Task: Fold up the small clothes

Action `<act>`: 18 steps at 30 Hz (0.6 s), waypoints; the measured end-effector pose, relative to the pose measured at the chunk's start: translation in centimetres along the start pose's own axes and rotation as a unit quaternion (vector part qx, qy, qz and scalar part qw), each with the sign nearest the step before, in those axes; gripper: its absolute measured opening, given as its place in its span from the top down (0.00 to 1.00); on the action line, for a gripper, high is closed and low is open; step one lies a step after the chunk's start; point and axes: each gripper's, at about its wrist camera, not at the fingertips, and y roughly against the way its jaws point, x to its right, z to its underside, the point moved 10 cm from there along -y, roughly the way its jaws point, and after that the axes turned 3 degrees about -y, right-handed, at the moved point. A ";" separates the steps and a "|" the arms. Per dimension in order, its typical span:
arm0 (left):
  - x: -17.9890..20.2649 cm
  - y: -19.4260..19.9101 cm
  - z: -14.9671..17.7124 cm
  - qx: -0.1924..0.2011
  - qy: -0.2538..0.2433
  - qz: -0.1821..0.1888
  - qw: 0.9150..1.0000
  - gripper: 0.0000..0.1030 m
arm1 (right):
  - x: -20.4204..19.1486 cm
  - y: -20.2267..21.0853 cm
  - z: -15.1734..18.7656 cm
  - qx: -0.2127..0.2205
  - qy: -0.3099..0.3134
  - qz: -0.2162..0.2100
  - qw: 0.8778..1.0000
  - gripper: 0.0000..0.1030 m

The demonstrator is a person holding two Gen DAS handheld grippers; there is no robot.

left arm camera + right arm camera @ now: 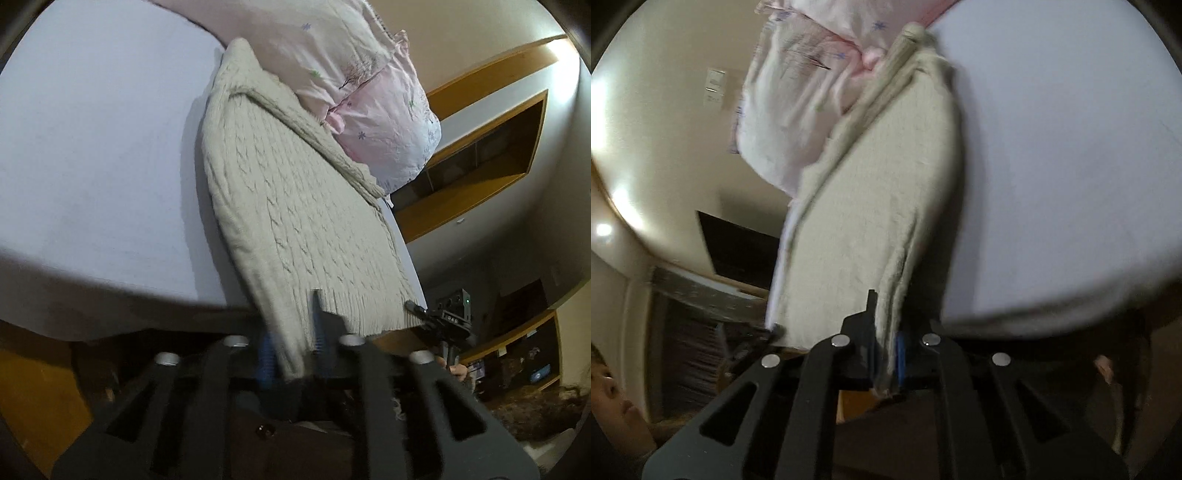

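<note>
A cream cable-knit sweater [288, 206] lies stretched along the edge of a bed with a pale lilac sheet [99, 147]. My left gripper [293, 343] is shut on one corner of its ribbed hem. The right gripper [417, 308] shows far off at the other hem corner. In the right wrist view the same sweater [871, 206] runs away from me, blurred, and my right gripper [886, 350] is shut on its hem. The hem is lifted off the bed; the far end rests by the pillow.
A pink floral pillow [373, 96] lies against the sweater's far end, also in the right wrist view [798, 96]. Wooden shelves [476, 155] line the wall beyond the bed. A person's face [609, 391] is at the lower left.
</note>
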 end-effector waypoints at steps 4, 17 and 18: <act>2.2 0.6 -4.2 0.022 -0.032 0.016 0.999 0.92 | -5.4 1.1 -5.6 0.054 0.049 -0.060 0.996 0.93; -6.2 -9.9 -29.4 0.093 0.005 -0.123 0.988 0.92 | -2.0 -11.3 -29.5 0.131 -0.028 0.025 0.991 0.93; -7.1 -10.6 -29.6 0.085 0.013 -0.126 0.988 0.92 | -1.5 -11.9 -29.9 0.129 -0.036 0.028 0.991 0.93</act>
